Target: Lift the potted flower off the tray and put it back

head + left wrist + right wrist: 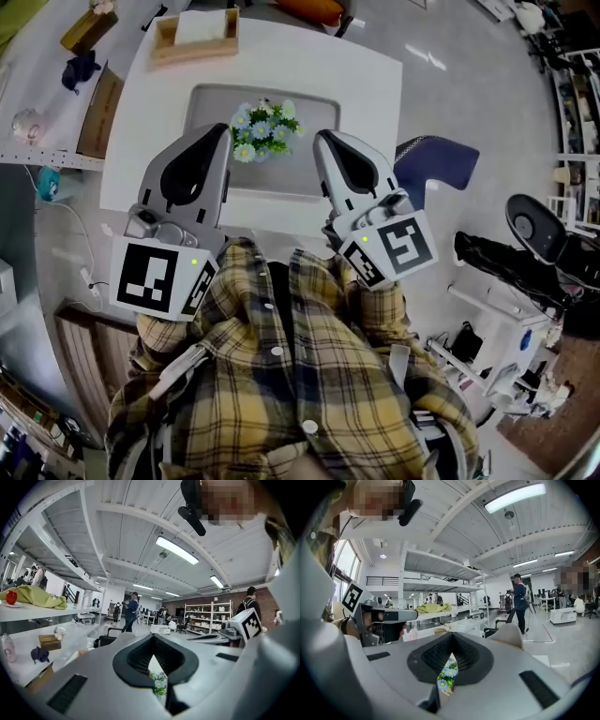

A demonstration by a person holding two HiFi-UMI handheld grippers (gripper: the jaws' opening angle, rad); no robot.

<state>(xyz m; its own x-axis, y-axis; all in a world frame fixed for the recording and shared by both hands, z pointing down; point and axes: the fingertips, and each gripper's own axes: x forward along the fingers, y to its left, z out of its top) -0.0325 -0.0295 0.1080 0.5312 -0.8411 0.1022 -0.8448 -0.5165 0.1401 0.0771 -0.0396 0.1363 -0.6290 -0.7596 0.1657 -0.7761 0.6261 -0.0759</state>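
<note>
We see the table [375, 84] at upper centre of the head view, with the tray [211, 103] on it. Left gripper [221, 133] and right gripper [323, 141] sit mid-frame, jaws together on nothing, tips flanking the flower [265, 129]. The flower stands upright mid-tray, long axis vertical, blooms facing up.

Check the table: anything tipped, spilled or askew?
Nothing stands out. The potted flower sits inside the tray, the tray lies in line with the edges of the table, and no spill shows. The left gripper and right gripper are shut and empty, one on either side of the flower.
</note>
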